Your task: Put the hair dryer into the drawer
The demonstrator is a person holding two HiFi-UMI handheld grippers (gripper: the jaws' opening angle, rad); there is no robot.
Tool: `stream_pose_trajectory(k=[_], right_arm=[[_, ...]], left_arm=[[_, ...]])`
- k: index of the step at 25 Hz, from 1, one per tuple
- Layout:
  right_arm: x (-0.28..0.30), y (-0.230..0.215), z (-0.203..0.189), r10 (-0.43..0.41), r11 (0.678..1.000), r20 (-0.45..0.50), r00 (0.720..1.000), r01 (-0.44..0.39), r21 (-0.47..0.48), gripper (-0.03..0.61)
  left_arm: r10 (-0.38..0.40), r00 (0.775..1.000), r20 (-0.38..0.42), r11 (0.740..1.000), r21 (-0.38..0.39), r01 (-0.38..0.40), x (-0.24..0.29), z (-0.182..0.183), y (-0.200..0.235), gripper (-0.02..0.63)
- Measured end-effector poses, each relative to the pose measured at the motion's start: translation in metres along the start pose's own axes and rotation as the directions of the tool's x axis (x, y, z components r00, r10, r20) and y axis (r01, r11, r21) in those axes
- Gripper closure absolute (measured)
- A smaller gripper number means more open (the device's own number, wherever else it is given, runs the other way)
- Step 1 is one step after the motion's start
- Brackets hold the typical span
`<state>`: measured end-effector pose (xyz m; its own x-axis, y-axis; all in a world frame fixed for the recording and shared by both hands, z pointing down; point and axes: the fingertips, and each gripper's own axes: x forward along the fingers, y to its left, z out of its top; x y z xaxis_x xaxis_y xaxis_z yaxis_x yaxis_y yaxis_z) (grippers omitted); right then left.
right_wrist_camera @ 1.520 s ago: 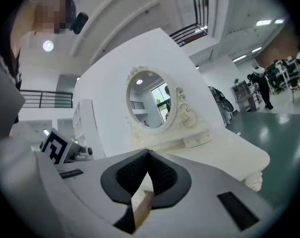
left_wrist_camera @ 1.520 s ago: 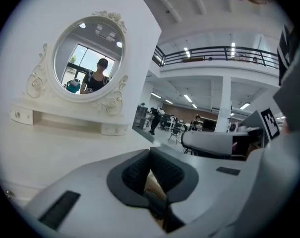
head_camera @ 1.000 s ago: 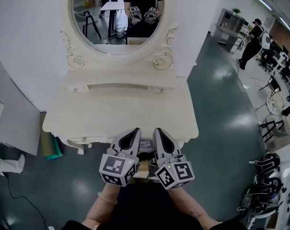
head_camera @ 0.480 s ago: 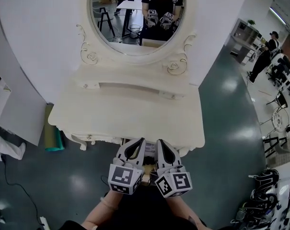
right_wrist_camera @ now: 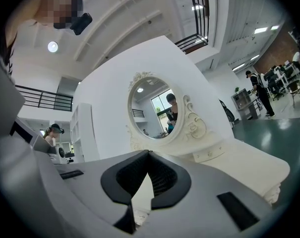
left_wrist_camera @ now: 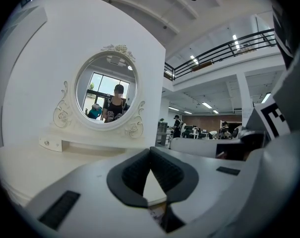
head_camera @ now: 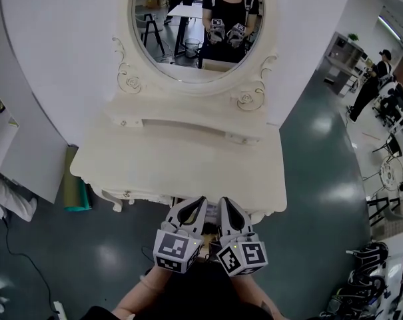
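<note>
Holding both grippers side by side at the near edge of the cream-white, scroll-carved dressing counter [head_camera: 181,165], I had them pointed roughly level toward the oval mirror in its ornate white frame [head_camera: 191,25]. The left gripper [head_camera: 201,200] had its dark ribbed fingers [left_wrist_camera: 132,172] pressed together at the tips, with nothing pinched between them. The right gripper [head_camera: 222,201] was the same, its fingers [right_wrist_camera: 164,175] meeting at the tips and empty. The two marker cubes sat just beside each other over the glossy dark green floor [head_camera: 314,165]. A low white ledge with small knobs [head_camera: 188,122] ran along the counter below the mirror, and the counter top was bare. The hair dryer appeared in none of the views, so I could not tell where it lay or which way its long axis ran. The drawer I could not make out either, since my grippers covered the counter's front edge.
</note>
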<state>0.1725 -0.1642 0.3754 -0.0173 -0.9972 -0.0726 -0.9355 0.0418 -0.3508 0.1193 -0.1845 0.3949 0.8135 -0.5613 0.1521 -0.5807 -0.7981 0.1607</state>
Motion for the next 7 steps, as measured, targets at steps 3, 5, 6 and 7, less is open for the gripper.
stream_pose_trajectory(k=[3,5,6,7], right_arm=[[0.0018,0.0017,0.0006,0.002,1.000,-0.002,1.000,-0.002,-0.002,0.571],[0.0022,0.0035,0.0016,0.000,1.000,-0.003,1.000,0.000,-0.009,0.571],[0.0023,0.0043,0.0020,-0.001,1.000,-0.004,1.000,0.001,-0.013,0.571],[0.0024,0.0051,0.0022,-0.002,1.000,-0.005,1.000,0.002,-0.019,0.571]], left_arm=[[0.004,1.000,0.009,1.000,-0.007,-0.004,-0.0002,0.0019,0.0026,0.592],[0.002,1.000,-0.003,1.000,-0.008,-0.002,-0.0003,0.0006,0.0033,0.592],[-0.001,1.000,-0.008,1.000,-0.009,0.001,-0.0004,0.0001,0.0032,0.591],[-0.005,1.000,-0.013,1.000,-0.011,0.005,-0.0005,-0.0003,0.0029,0.591]])
